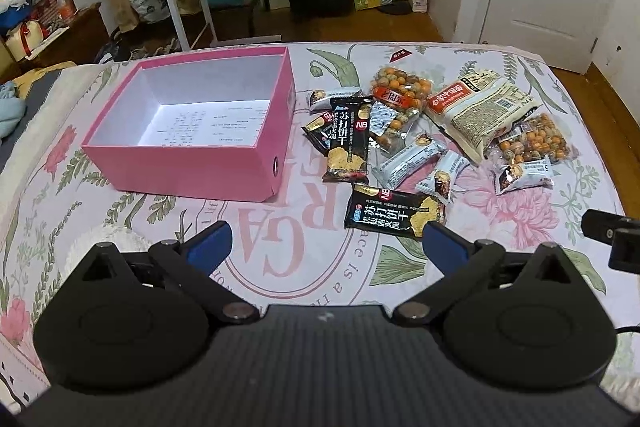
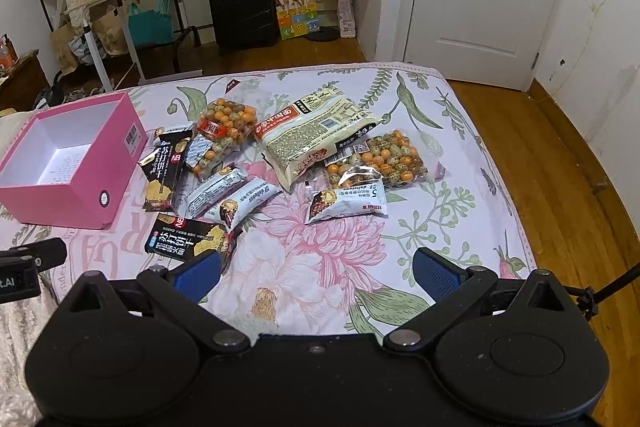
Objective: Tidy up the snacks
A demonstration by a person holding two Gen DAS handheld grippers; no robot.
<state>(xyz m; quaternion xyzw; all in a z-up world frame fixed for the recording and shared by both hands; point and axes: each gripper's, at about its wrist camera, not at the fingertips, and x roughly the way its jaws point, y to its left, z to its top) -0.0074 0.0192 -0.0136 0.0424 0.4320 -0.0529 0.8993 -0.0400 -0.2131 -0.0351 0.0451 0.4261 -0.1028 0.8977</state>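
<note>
Beside the empty pink box [image 1: 192,147], snack packets lie scattered on the flowered bedspread [image 2: 320,267]. Both my left tongs [image 1: 326,241] and right tongs [image 2: 316,273] hang wide apart, holding nothing. I should pinch the nearest black cracker packet [image 1: 394,213] by its edge.

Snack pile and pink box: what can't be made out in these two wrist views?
- Small black cracker packet: mostly covered by the upright black cracker pack in both views.
- Pink box: right wrist view cuts its left end at the frame edge; near wall hides part of the floor.
- Print inside the box: too small to read.
- Noodle bag overlaps the right peanut bag.
</note>
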